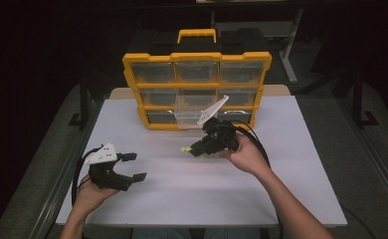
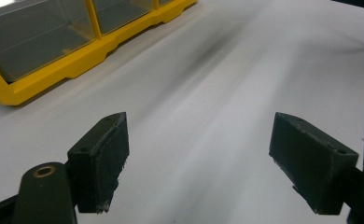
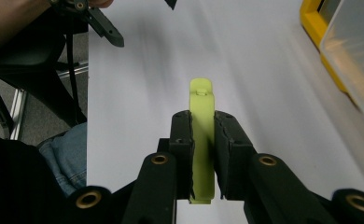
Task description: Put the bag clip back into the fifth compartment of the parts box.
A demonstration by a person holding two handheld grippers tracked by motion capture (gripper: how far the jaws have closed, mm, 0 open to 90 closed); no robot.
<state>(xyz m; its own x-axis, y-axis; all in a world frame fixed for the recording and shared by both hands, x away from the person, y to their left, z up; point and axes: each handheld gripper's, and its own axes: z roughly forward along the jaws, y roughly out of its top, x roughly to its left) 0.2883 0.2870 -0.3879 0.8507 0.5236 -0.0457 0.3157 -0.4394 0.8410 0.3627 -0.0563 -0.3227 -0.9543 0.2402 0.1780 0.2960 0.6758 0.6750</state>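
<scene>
Presently, a flat lime-green plastic strip [image 3: 202, 140] is pinched between the right gripper [image 3: 202, 122] jaws at frame centre, presumably for stowing in the yellow-framed drawer organiser [image 1: 197, 89], while the left gripper [image 2: 196, 161] is held spread, empty.

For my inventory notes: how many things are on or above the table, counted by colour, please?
Yellow organiser with clear drawers: 1
Clear drawer, pulled out: 1
Lime-green piece, held in the right gripper: 1
Black grippers, counting the open left gripper: 2
Total: 5
</scene>
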